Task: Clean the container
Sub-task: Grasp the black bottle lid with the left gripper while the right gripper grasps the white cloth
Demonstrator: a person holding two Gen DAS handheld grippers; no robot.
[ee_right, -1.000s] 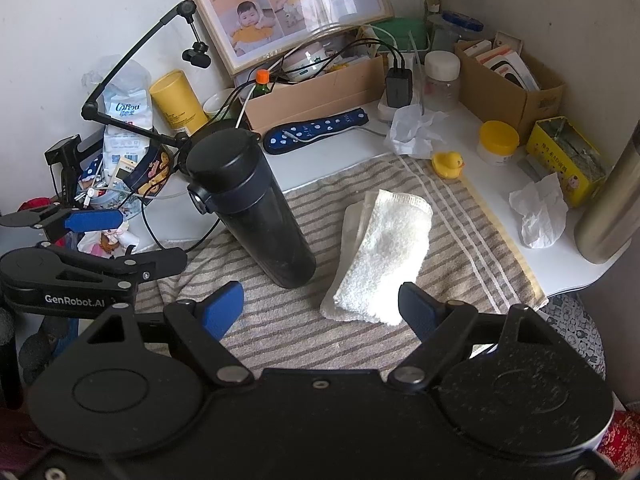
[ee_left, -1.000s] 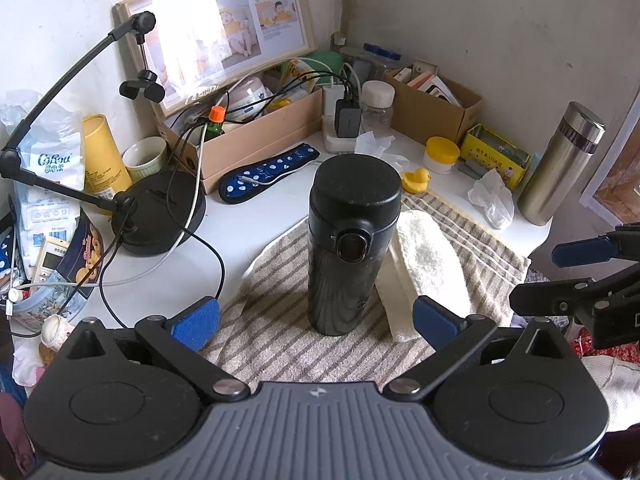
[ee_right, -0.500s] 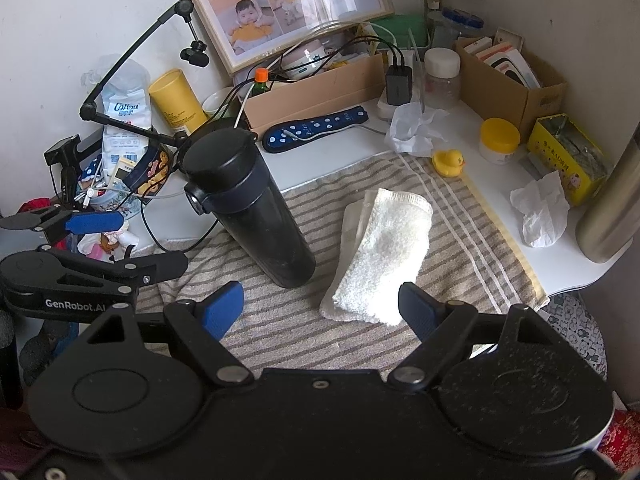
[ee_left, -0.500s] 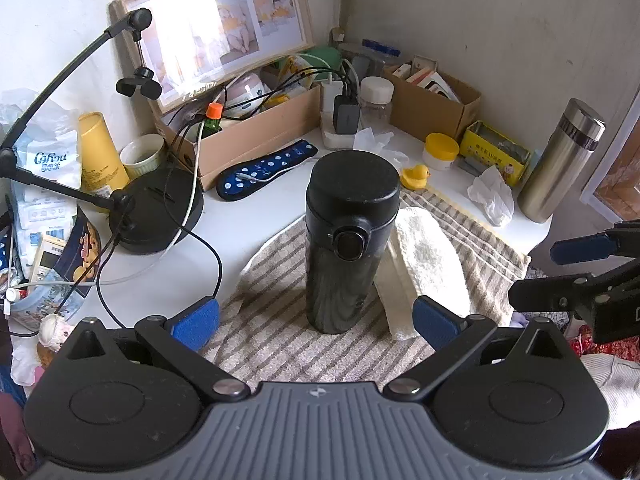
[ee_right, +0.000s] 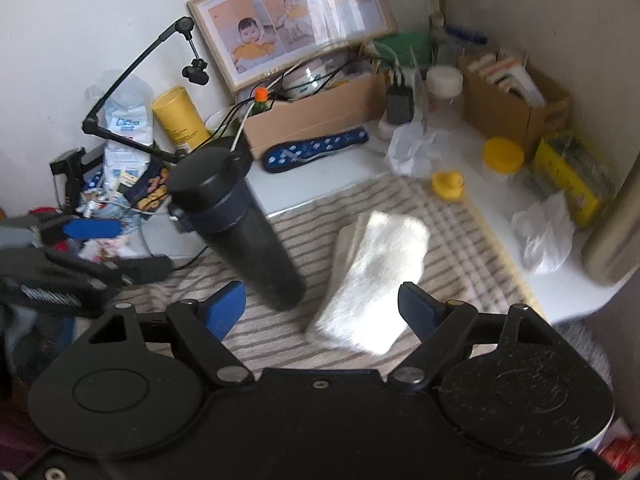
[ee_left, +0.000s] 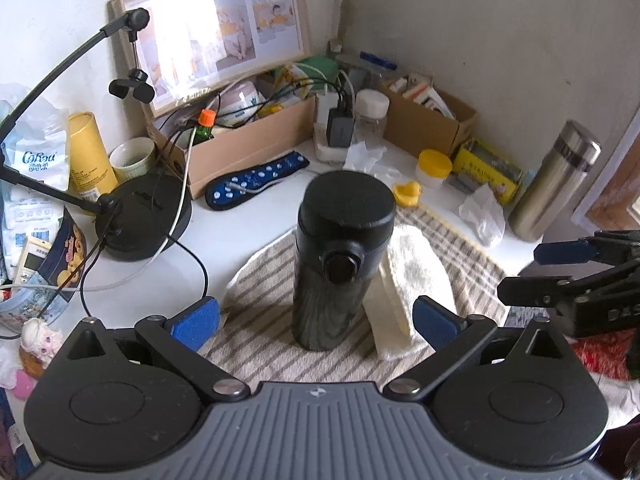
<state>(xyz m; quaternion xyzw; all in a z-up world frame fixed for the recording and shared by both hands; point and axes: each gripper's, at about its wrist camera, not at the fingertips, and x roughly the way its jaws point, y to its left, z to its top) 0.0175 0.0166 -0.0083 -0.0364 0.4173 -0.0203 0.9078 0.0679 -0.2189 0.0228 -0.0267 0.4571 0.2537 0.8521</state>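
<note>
A tall black flask (ee_left: 338, 260) with its lid on stands upright on a striped towel (ee_left: 460, 256). A folded white cloth (ee_left: 408, 280) lies just right of it. My left gripper (ee_left: 316, 320) is open, the flask standing between and just beyond its blue pads. In the right wrist view the flask (ee_right: 244, 232) is left of centre and the white cloth (ee_right: 376, 268) lies ahead. My right gripper (ee_right: 320, 308) is open and empty, close over the cloth's near end. The right gripper also shows at the left wrist view's right edge (ee_left: 568, 276).
A black stand base (ee_left: 142, 216) with a boom arm and cables sits left. Cardboard boxes (ee_left: 248, 148), a power strip (ee_left: 256, 184), a yellow duck (ee_left: 408, 192), a yellow-lidded jar (ee_left: 434, 166), crumpled tissue (ee_left: 482, 212) and a steel flask (ee_left: 554, 182) crowd the back and right.
Both grippers have moved forward and lower: the left one nearer the black flask, the right one nearer the white cloth. Both stay open.
</note>
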